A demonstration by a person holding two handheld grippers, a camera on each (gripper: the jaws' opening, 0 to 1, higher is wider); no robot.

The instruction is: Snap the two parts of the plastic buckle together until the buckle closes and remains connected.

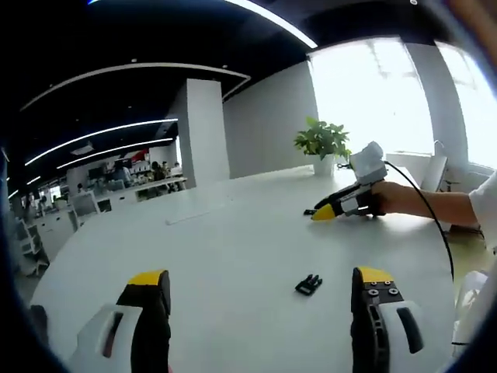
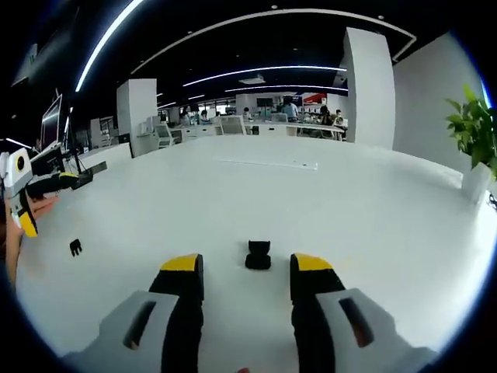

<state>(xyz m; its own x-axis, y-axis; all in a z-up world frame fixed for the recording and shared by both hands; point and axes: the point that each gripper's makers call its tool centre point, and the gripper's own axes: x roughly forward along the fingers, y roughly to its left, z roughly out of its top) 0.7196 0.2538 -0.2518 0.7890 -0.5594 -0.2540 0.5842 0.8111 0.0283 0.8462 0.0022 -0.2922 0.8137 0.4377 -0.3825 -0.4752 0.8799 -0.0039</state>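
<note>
Two black plastic buckle parts lie apart on the white table point(image 1: 233, 233). One part point(image 1: 309, 284) rests just inside my left gripper's point(image 1: 260, 277) right jaw tip; the jaws stand wide open, holding nothing. The other part point(image 2: 258, 255) lies just beyond the yellow tips of my right gripper point(image 2: 247, 264), centred on their gap, and that gripper is open too. In the left gripper view the right gripper point(image 1: 320, 213) rests low on the table at the far right, held by a hand, with its buckle part point(image 1: 309, 211) at its tip. In the right gripper view the left gripper point(image 2: 48, 200) is at the left edge, near the first part point(image 2: 75, 247).
A potted plant point(image 1: 322, 140) stands at the table's far edge by the bright window. A black cable point(image 1: 435, 225) runs from the right gripper past the person's sleeve. A white strip point(image 2: 268, 164) lies farther out on the table point(image 2: 349, 202). Desks and people are in the background.
</note>
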